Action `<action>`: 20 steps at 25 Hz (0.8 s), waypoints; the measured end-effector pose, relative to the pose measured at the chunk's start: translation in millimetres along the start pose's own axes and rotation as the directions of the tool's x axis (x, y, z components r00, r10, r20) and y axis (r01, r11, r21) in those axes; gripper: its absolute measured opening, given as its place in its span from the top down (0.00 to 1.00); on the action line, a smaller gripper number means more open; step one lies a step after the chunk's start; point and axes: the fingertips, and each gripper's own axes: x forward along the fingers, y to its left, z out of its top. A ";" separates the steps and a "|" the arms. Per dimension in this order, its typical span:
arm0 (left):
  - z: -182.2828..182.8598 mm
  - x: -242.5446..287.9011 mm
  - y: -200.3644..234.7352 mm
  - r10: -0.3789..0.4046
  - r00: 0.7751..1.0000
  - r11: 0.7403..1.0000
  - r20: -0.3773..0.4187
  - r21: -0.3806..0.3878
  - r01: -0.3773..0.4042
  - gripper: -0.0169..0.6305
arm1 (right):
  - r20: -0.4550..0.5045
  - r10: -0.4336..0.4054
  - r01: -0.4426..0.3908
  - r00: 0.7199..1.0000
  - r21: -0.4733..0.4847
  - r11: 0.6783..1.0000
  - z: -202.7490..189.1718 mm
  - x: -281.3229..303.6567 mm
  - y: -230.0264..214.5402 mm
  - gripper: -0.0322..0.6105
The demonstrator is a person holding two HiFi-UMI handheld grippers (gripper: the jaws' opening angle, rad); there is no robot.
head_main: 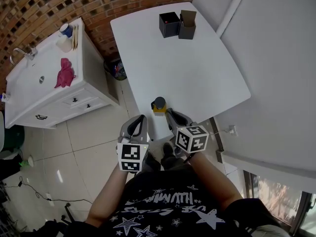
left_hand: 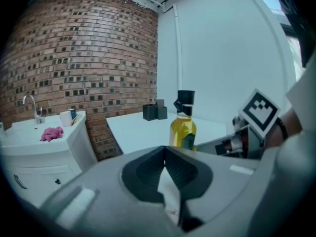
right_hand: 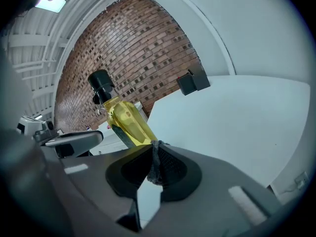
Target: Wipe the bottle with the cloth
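A bottle (head_main: 159, 104) of yellow liquid with a black cap stands upright at the near edge of the white table (head_main: 197, 68). In the left gripper view the bottle (left_hand: 182, 127) is just ahead and slightly right. It leans across the right gripper view (right_hand: 126, 120). A pink cloth (head_main: 64, 73) lies on the sink counter at far left, well away from both grippers. My left gripper (head_main: 142, 117) is shut and empty, left of the bottle. My right gripper (head_main: 169, 111) is shut close to the bottle's right side; a thin grey strip shows along its seam.
Two black boxes (head_main: 169, 24) (head_main: 187, 26) stand at the table's far edge. The white sink counter (head_main: 29, 98) has a faucet (head_main: 22, 52) and a cup (head_main: 64, 38). A brick wall runs behind. Tiled floor lies between counter and table.
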 end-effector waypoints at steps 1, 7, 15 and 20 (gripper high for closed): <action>-0.1 0.1 -4.1 -0.010 1.000 1.000 0.004 -0.004 0.010 0.97 | -0.005 -0.002 0.002 1.000 -0.008 1.000 -2.1 0.7 -0.6 0.89; 2.3 2.8 -20.0 -0.013 1.000 1.000 0.011 -0.010 0.013 0.97 | -0.001 -0.005 0.005 1.000 -0.025 1.000 -2.2 -2.6 -3.9 0.89; 6.3 12.1 -45.3 0.011 0.999 1.000 0.035 -0.008 -0.010 0.58 | 0.059 -0.023 0.024 0.998 -0.016 1.000 20.5 -24.0 -19.2 0.89; 8.9 33.8 -44.5 0.115 0.993 0.993 0.006 0.004 -0.115 0.46 | 0.074 -0.035 0.036 0.997 -0.014 0.999 26.6 -32.7 -29.5 0.89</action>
